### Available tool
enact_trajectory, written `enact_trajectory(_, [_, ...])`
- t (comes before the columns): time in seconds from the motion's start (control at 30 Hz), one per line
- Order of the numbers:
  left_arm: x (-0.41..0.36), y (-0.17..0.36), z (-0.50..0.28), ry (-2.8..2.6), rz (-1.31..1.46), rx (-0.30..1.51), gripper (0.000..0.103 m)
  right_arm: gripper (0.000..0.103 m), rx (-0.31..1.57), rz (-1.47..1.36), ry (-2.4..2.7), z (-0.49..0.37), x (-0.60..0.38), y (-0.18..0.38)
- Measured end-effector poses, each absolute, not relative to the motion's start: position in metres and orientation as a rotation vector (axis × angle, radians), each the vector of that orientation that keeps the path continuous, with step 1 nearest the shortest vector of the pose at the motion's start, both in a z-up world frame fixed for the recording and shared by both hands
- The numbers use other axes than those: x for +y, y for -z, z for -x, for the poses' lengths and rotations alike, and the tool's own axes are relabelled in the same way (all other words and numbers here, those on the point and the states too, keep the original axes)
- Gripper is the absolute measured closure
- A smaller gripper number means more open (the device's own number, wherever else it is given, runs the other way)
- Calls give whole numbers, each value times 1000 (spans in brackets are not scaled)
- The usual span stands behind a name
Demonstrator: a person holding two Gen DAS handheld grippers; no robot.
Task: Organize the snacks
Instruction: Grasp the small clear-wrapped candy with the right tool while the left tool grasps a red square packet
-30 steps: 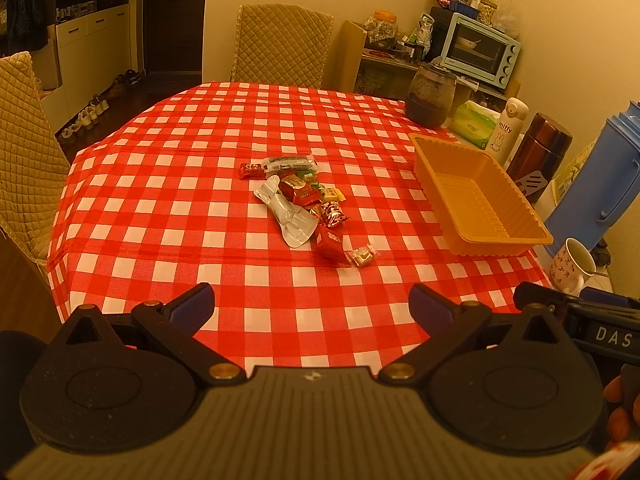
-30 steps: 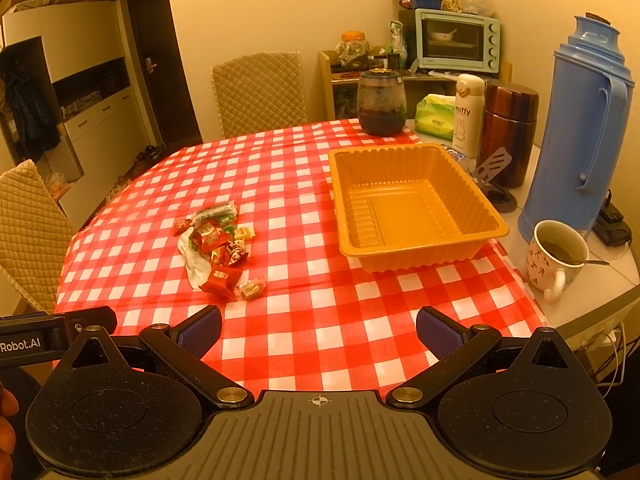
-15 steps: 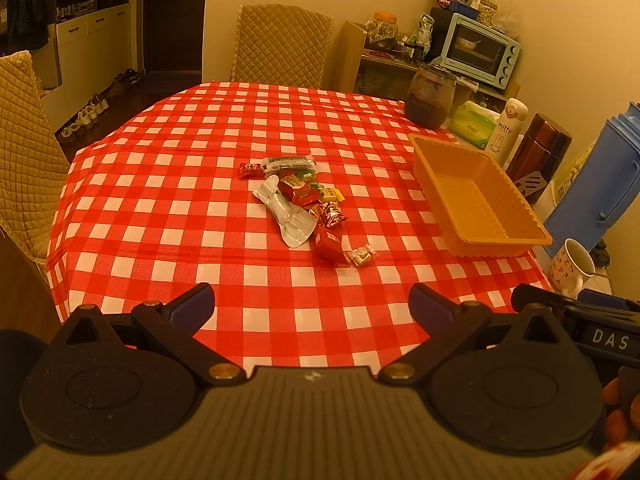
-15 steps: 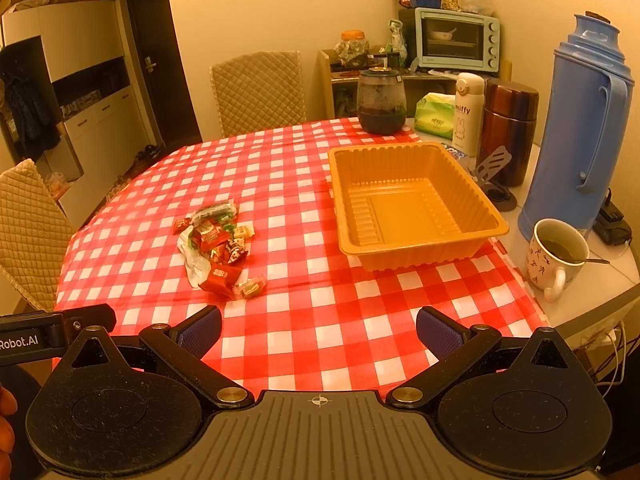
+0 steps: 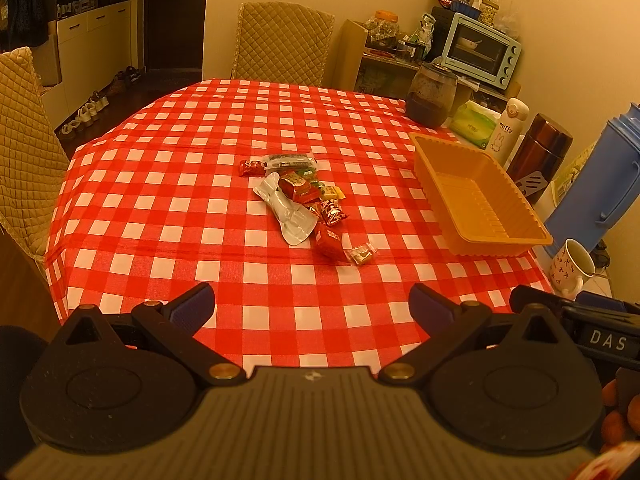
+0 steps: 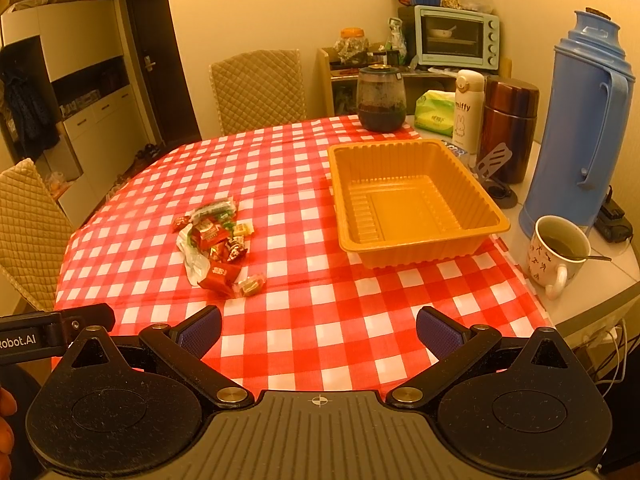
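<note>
Table with red-check cloth fills both views, nothing moved yet. Orange tray sits empty, ahead and slightly right of the right gripper, well apart from it. Snack pile lies dead ahead of the left gripper, ahead-left of the right one, well short of the tray. Both grippers hover over the near table edge, jaws spread wide, holding nothing.

Step in hand, my read: pre-grasp, first pick not started.

Next move likely: reach forward to the nearest pieces, the red packet and the small clear-wrapped candy touching it. Candy is small and flat on the cloth, so needs a low approach and fingers straddling it only. Silver wrapper underlies part of the pile; may drag neighbours.
</note>
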State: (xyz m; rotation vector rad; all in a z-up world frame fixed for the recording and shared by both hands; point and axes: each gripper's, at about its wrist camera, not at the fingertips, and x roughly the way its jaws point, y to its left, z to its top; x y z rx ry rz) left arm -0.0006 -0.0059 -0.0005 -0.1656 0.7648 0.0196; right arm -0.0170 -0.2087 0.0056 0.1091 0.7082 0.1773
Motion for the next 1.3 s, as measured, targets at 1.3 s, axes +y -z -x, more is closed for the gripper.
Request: enact_trajectory(1.3, [58, 79, -97, -28, 209, 828, 3, 35, 734, -50, -360, -102, -142, 93])
